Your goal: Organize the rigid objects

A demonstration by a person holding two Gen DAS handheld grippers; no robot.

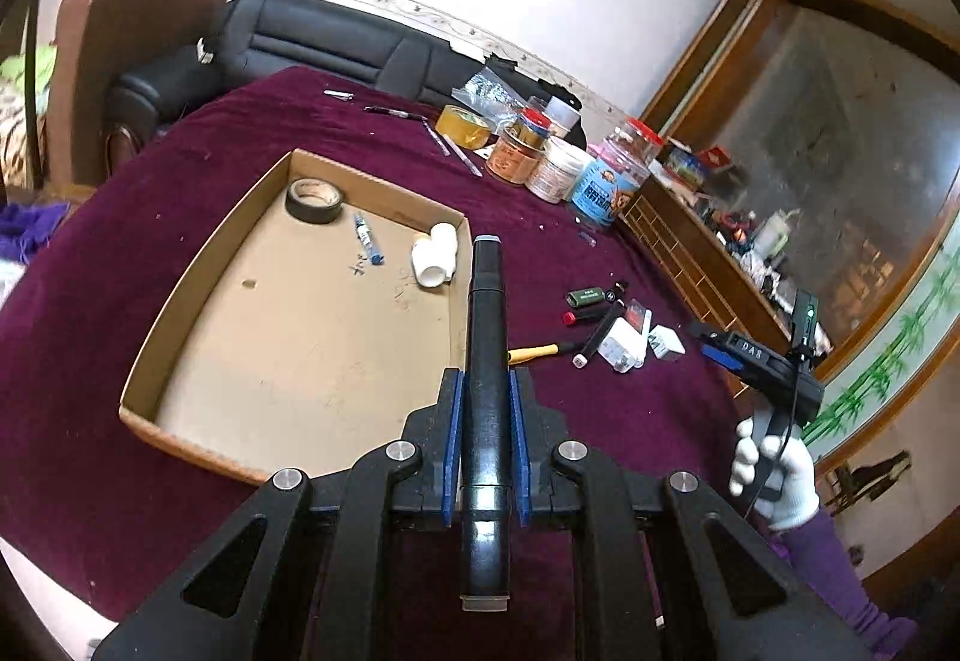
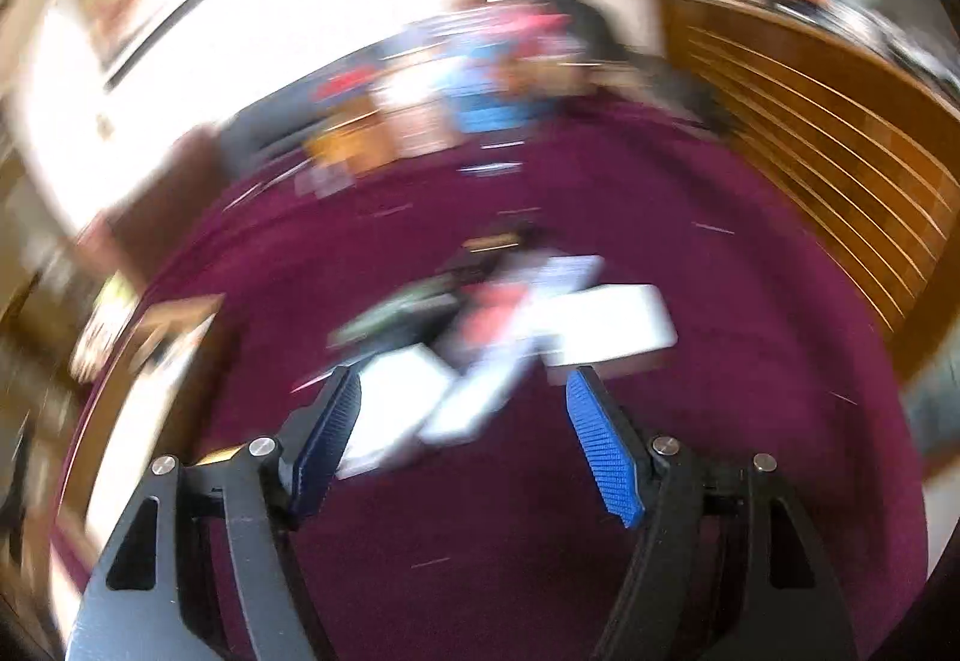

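Observation:
My left gripper [image 1: 485, 379] is shut on a long black marker [image 1: 487, 361], held above the near right rim of a shallow cardboard box [image 1: 180, 301]. In the box lie a black tape roll [image 1: 314, 200], a small blue pen [image 1: 366, 240] and a white pipe fitting [image 1: 435, 255]. My right gripper [image 2: 463, 384] is open and empty above a pile of small items: white chargers [image 2: 606, 325], a green piece [image 2: 396, 314] and a red piece [image 2: 498, 301], all blurred. The right gripper also shows in the left wrist view [image 1: 720, 346], held by a white-gloved hand.
The table has a maroon cloth [image 1: 630, 421]. A pile with white chargers [image 1: 624, 346], a black marker [image 1: 600, 328] and a yellow tool [image 1: 537, 352] lies right of the box. Jars [image 1: 612, 181], tape [image 1: 462, 126] and pens stand at the back. A wooden cabinet [image 2: 840, 133] is to the right.

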